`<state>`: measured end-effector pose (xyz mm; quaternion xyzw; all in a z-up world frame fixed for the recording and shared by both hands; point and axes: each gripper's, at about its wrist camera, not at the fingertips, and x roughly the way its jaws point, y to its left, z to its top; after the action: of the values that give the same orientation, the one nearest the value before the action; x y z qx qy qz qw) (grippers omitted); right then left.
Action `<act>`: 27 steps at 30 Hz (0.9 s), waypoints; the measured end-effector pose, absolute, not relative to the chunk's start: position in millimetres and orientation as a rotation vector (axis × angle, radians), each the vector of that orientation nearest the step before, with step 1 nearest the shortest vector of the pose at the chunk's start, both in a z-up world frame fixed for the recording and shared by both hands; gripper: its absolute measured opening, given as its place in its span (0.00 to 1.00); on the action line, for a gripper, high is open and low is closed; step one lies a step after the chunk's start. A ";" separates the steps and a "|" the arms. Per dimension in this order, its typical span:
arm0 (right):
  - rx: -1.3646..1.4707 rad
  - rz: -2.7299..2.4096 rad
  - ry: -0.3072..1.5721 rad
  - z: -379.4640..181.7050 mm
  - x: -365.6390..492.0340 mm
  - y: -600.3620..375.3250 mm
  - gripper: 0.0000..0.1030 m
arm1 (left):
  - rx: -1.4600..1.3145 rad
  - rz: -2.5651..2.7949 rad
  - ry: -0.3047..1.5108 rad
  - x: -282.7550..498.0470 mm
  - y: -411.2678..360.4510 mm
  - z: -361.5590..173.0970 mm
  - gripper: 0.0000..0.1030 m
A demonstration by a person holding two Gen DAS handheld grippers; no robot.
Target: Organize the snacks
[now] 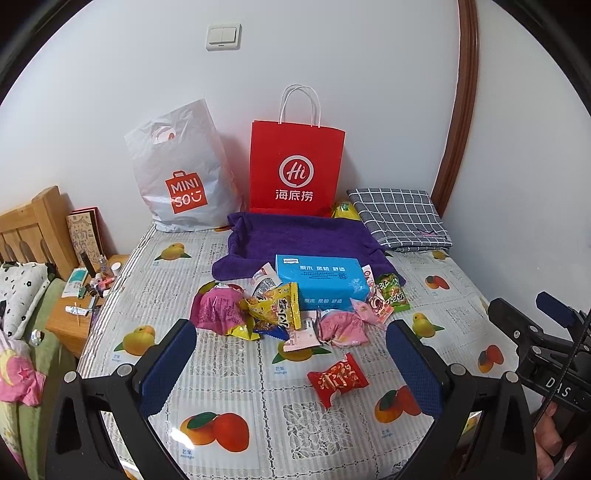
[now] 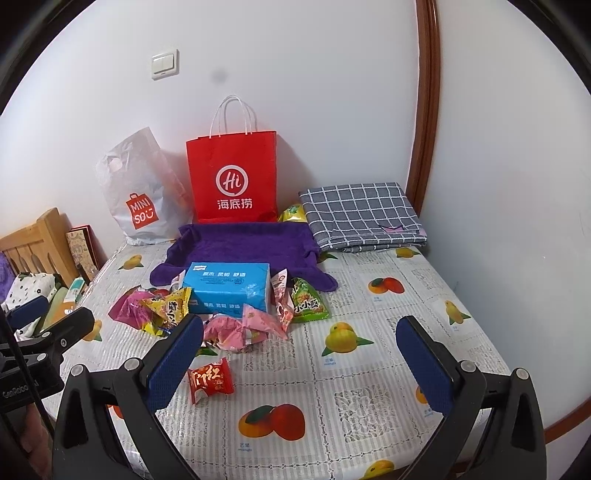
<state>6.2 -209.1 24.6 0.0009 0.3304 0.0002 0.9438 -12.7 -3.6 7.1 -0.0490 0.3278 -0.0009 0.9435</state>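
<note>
White wall (image 1: 332,55) carries a double light switch (image 1: 223,36). Brown wooden door frame (image 1: 466,92) at right. Wooden headboard (image 1: 33,225) and cluttered nightstand (image 1: 79,314), apparently wooden, at left. Lighting even.

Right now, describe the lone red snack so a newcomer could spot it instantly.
Start at the blue tissue box in the middle of the fruit-print table, with snack packets heaped along its near side. Come nearer the cameras past that heap: the red snack packet lies alone on the cloth. It is the only red wrapper and touches nothing else.
</note>
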 end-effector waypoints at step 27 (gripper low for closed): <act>-0.001 0.003 0.669 26.6 3.5 -210.8 0.99 | -0.095 -0.004 0.676 -7.8 -5.9 6.8 1.00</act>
<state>3.5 -210.8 26.6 -0.0003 0.3284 0.0016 0.9445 -7.8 -5.9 6.8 -0.0468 0.3315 -0.0019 0.9423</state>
